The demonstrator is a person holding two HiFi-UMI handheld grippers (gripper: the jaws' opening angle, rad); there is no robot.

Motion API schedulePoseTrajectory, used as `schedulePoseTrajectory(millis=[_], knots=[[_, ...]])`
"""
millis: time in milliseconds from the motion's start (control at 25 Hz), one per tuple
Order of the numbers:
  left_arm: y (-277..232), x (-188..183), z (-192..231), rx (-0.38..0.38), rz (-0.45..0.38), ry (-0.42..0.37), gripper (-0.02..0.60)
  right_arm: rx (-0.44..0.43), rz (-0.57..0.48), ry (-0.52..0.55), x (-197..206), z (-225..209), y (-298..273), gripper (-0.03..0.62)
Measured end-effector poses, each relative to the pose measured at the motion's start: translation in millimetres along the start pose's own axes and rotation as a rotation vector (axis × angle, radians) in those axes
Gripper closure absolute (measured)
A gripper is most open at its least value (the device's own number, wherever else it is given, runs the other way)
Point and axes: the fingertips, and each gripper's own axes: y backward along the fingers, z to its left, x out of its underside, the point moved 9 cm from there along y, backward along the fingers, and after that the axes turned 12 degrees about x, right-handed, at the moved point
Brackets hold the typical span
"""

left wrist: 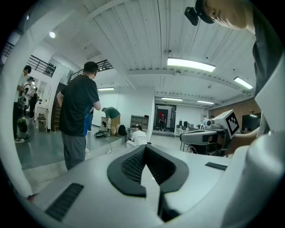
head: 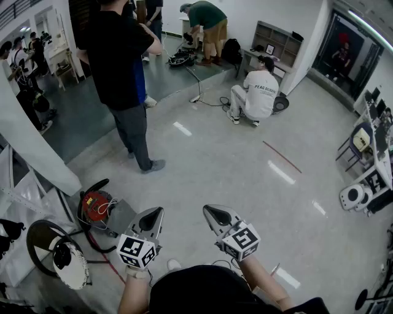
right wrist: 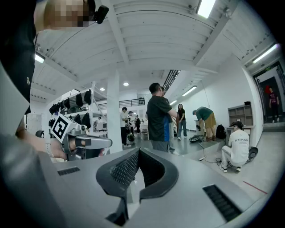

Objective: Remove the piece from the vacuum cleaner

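1. Far left edge: a slanted white panel (head: 32,147) and a black ring with a white disc (head: 58,260) crowd the lower corner. It is tight there.
2. Vacuum (head: 96,206): red round canister on the floor at lower left, with a black hose (head: 92,240) curving round it. I can't tell which piece comes off.
3. Left gripper (head: 153,216): jaws closed tip to tip with nothing between them, as its own view confirms (left wrist: 144,147). It is held up in the air to the right of the vacuum and is not touching it.
4. Right gripper (head: 214,213): jaws also closed and empty (right wrist: 137,150). It is held up just beside the left gripper, and the two do not touch.
5. Open room: bare floor (head: 215,165) ahead of both grippers through the middle. The nearest obstacle is a standing person (head: 123,61) in a black top and grey trousers, up-left.
6. Surface: the floor is pale and glossy, with light glare streaks. At back left is a darker grey platform (head: 92,110) with a cable (head: 195,83) running off it. A thin red line (head: 282,157) lies right of centre.
7. Back: one person in green (head: 209,18) is bent over. Another person in a white shirt (head: 258,92) sits low near a shelf unit (head: 279,40).
8. Right edge: desks (head: 374,178) with gear and a round white device (head: 354,196).
9. Materials: the gripper shells are smooth grey plastic and the pads are black and ribbed. Each cube is white with black square markers.
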Motion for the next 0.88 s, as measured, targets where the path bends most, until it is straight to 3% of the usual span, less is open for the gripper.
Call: schedulePoseTrajectory(millis=[400, 880], knots=[[14.4, 3.3, 25.4, -0.012, -0.001, 0.016, 0.565, -0.005, 0.004, -0.013, -2.5, 15.5, -25.0, 0.566], [69.8, 26.2, 86.5, -0.065, -0.003, 0.07, 0.565, -0.016, 0.028, -0.057, 10.0, 58.9, -78.4, 0.566]])
